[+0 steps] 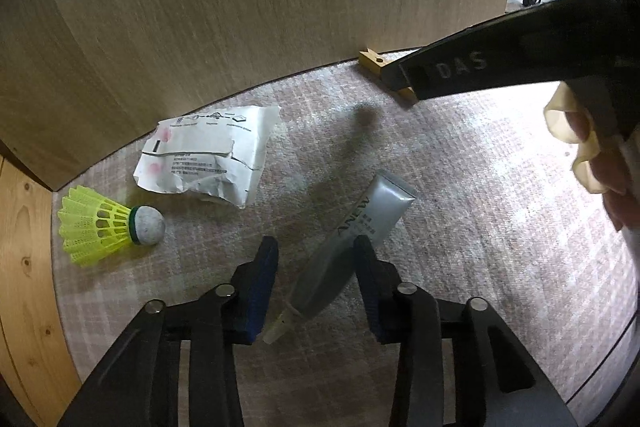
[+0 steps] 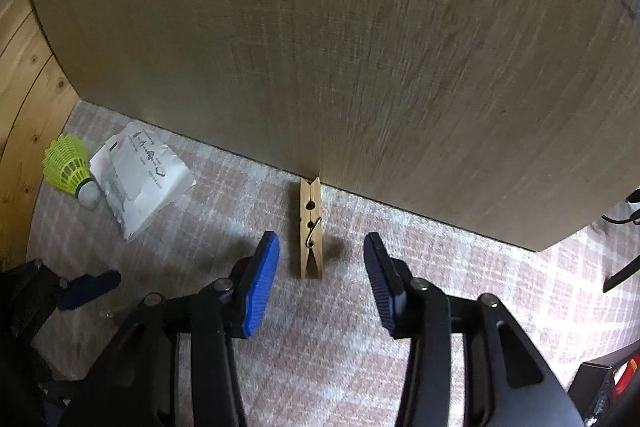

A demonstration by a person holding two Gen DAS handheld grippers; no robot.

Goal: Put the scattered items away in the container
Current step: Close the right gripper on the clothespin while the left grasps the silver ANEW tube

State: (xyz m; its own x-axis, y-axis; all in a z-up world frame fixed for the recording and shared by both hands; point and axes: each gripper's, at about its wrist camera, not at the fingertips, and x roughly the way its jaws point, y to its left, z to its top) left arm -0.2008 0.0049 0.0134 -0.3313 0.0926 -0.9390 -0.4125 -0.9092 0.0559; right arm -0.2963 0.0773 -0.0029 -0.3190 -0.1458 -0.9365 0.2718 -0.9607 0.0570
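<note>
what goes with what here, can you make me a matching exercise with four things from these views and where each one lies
Things:
1. tube
2. clothespin
3. shuttlecock
4. white packet

Places:
A. in the corner by the pine boards
B. between the open fingers of the right gripper, one end at the beige wall
C. on the carpet between shuttlecock and tube
D. between the open fingers of the left gripper

Pairs: 1-D, 2-B, 3-A, 4-C

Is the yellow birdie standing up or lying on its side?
Lying on its side. The shuttlecock rests flat on the checked cloth, its white cork tip pointing sideways toward the crumpled white packet.
</note>
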